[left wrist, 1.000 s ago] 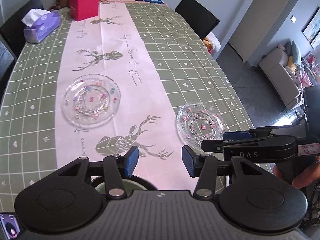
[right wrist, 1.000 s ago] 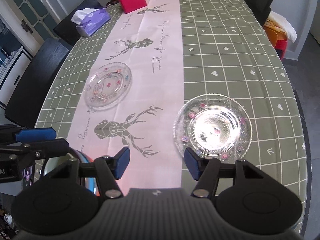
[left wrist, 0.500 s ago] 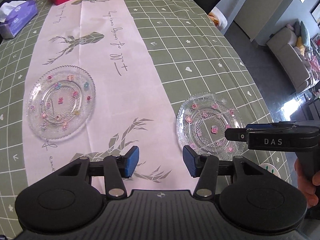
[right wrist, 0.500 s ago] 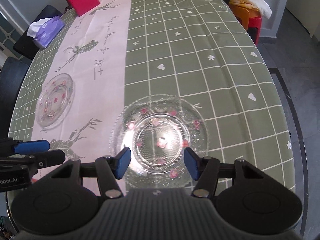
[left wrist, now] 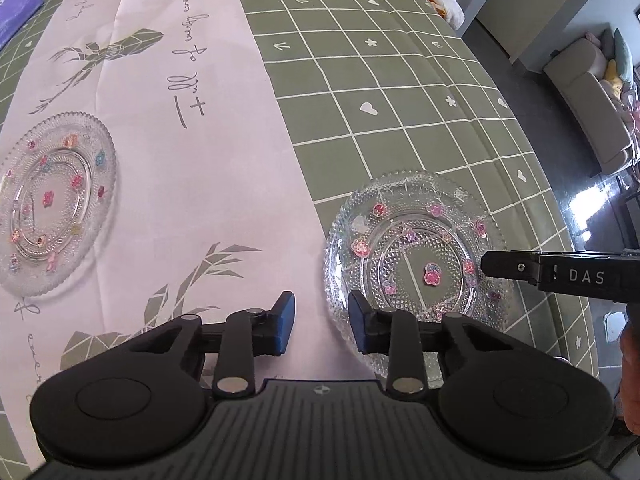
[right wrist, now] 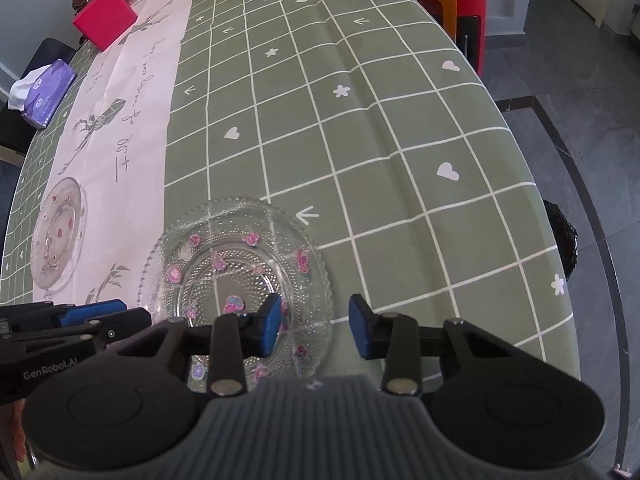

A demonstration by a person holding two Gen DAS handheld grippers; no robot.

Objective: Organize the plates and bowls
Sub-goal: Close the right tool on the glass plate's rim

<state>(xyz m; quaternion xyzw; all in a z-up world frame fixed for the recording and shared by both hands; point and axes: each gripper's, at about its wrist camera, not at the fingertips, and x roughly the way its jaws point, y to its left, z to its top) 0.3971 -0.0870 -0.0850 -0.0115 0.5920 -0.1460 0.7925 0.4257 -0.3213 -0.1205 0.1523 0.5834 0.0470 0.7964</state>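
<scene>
Two clear glass plates with small flower decals lie on the table. The near plate [left wrist: 416,256] sits on the green cloth at the runner's edge; it also shows in the right wrist view [right wrist: 236,268]. The far plate [left wrist: 52,204] lies on the pink runner at the left, also in the right wrist view [right wrist: 58,236]. My left gripper [left wrist: 320,326] is open and empty, straddling the near plate's left rim. My right gripper [right wrist: 314,328] is open and empty over that plate's right rim, and it shows in the left wrist view [left wrist: 560,274].
A green checked tablecloth [right wrist: 360,120] with a pink deer runner [left wrist: 180,120] covers the table. A red box [right wrist: 105,20] and a purple tissue pack [right wrist: 44,94] stand far back. The table's right edge [right wrist: 552,240] drops to the floor, with a red stool [right wrist: 460,4] beyond.
Both grippers have moved forward and down towards the near plate, which now looks larger and sits at both grippers' fingertips. Both stay open. The plates have not moved.
</scene>
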